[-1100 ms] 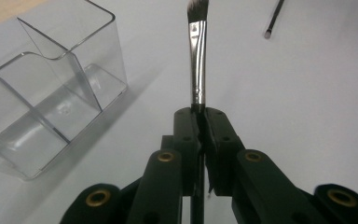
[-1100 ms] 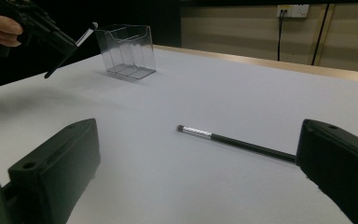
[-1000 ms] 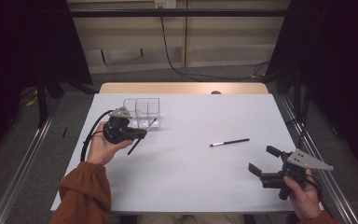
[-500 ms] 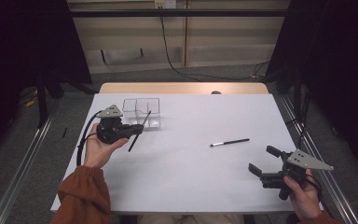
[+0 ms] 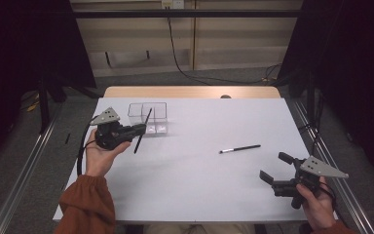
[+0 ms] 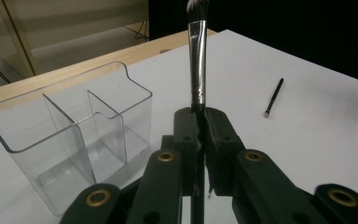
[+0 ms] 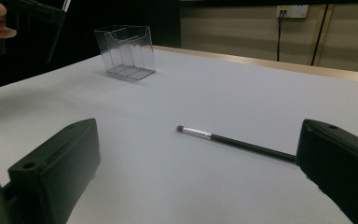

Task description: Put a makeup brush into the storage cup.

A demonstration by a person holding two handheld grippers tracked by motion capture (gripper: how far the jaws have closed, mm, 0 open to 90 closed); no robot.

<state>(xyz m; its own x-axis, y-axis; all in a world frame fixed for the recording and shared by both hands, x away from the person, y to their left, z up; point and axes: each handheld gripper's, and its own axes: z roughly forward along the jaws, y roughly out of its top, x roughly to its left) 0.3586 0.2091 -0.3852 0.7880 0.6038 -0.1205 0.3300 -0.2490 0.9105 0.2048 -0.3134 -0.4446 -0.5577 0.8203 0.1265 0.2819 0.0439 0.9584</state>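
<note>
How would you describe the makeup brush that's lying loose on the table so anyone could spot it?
Start at the white table, then look right of the clear plastic divided box. The thin black brush with a silver ferrule lies flat by itself on the bare surface, unlike the similar brush clamped in the left gripper.

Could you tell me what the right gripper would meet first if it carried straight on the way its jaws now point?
Probably the brush lying on the table: it lies just ahead of the open right gripper, its handle end by one jaw. Depth is hard to judge, so the jaws might pass above it.

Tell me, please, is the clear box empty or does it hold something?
Empty: the clear box shows bare compartments; the brush remains clamped in the left gripper.
</note>
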